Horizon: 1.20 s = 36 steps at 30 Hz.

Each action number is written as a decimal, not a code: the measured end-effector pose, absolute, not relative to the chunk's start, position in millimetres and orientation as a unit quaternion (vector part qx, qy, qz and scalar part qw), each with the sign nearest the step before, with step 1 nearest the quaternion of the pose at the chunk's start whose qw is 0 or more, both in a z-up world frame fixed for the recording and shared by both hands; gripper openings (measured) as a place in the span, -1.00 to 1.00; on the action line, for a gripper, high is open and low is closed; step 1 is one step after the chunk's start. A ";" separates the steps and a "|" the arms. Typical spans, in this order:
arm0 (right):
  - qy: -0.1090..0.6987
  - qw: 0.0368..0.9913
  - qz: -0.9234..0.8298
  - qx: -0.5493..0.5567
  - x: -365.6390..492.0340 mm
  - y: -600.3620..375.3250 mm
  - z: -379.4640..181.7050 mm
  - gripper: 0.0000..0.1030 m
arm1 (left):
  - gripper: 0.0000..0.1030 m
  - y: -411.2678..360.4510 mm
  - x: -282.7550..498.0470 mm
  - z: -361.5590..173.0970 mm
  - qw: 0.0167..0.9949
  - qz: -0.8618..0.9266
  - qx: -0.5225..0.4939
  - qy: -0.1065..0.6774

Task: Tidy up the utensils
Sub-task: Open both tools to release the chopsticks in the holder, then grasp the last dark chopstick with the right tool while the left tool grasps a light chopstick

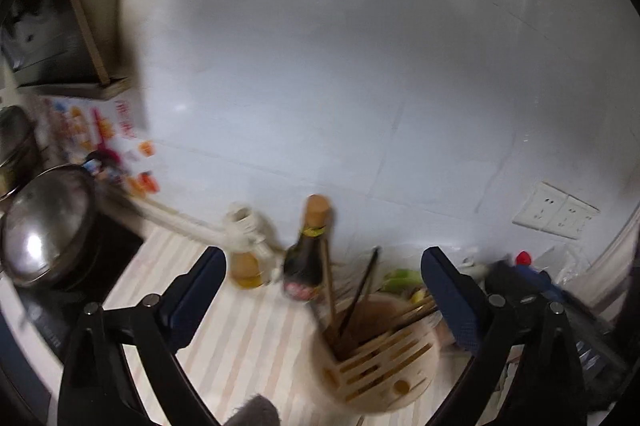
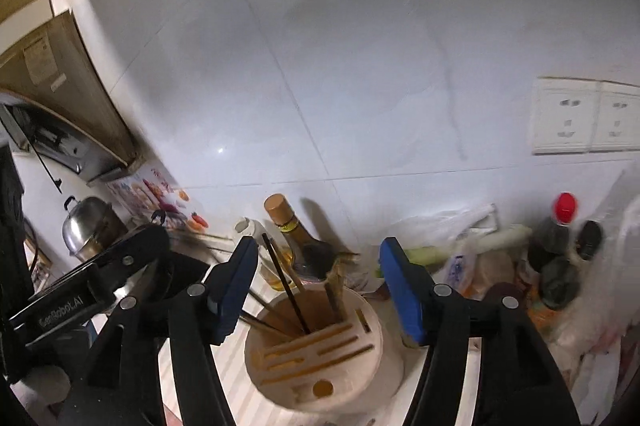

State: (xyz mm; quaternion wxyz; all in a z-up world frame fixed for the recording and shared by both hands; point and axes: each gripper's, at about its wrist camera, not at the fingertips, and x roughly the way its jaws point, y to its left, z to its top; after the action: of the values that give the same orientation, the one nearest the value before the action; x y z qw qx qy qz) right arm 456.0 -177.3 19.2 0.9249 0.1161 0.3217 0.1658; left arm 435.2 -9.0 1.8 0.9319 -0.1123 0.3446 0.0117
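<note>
A round cream utensil holder [image 1: 376,358] [image 2: 320,358] with a slotted top stands on the striped counter. Several chopsticks [image 1: 360,294] [image 2: 286,286] lean out of its open compartment. My left gripper [image 1: 323,254] is open wide, with the holder low between its fingers and nearer the right one; nothing is in its grip. My right gripper [image 2: 319,244] is also open above the holder, and its blue pads [image 2: 404,290] touch nothing. The left gripper's black body [image 2: 100,290] shows at the left of the right wrist view.
A dark sauce bottle [image 1: 304,262] [image 2: 308,250] and a small oil bottle [image 1: 246,266] stand behind the holder by the white tiled wall. A lidded steel pot [image 1: 44,226] sits on the stove at left. Bottles [image 2: 560,226], plastic bags [image 2: 460,230] and wall sockets [image 2: 584,116] crowd the right.
</note>
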 end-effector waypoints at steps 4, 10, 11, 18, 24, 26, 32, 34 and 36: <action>0.334 0.924 0.135 0.131 434.0 -199.8 26.2 0.49 | 1.00 -0.8 414.2 -6.8 0.920 0.042 -0.100 0.377; 0.385 0.905 0.084 0.160 394.0 -245.5 -5.7 0.51 | 1.00 5.8 374.6 -50.5 0.900 0.054 -0.099 0.421; 0.402 0.898 0.072 0.163 385.9 -253.9 -18.3 0.51 | 1.00 5.0 367.7 -60.2 0.896 0.051 -0.101 0.430; 0.496 0.852 0.013 0.167 352.3 -290.5 -107.8 0.51 | 1.00 -30.0 331.6 -150.7 0.849 0.032 -0.045 0.526; 0.595 0.786 -0.028 0.163 327.4 -315.1 -206.2 0.51 | 0.99 -66.6 312.5 -228.0 0.805 0.010 0.006 0.593; 0.620 0.767 -0.037 0.159 321.4 -320.5 -232.5 0.50 | 0.99 -77.0 310.4 -244.8 0.796 0.001 0.024 0.605; 0.663 0.732 -0.053 0.146 310.6 -328.0 -287.3 0.23 | 0.92 -114.9 312.7 -283.5 0.771 -0.046 0.061 0.633; 0.673 0.725 -0.053 0.139 309.2 -326.2 -297.3 0.11 | 0.77 -124.6 314.4 -290.1 0.769 -0.055 0.069 0.633; 0.671 0.730 -0.054 0.117 308.1 -320.9 -298.1 0.00 | 0.68 -137.2 317.1 -295.0 0.767 -0.065 0.077 0.634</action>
State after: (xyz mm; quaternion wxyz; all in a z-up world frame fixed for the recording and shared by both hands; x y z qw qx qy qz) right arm 308.1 -320.9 -298.1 0.7302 0.1168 0.6710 -0.0535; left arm 317.1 -137.2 -295.0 0.7671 0.0770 0.6335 -0.0654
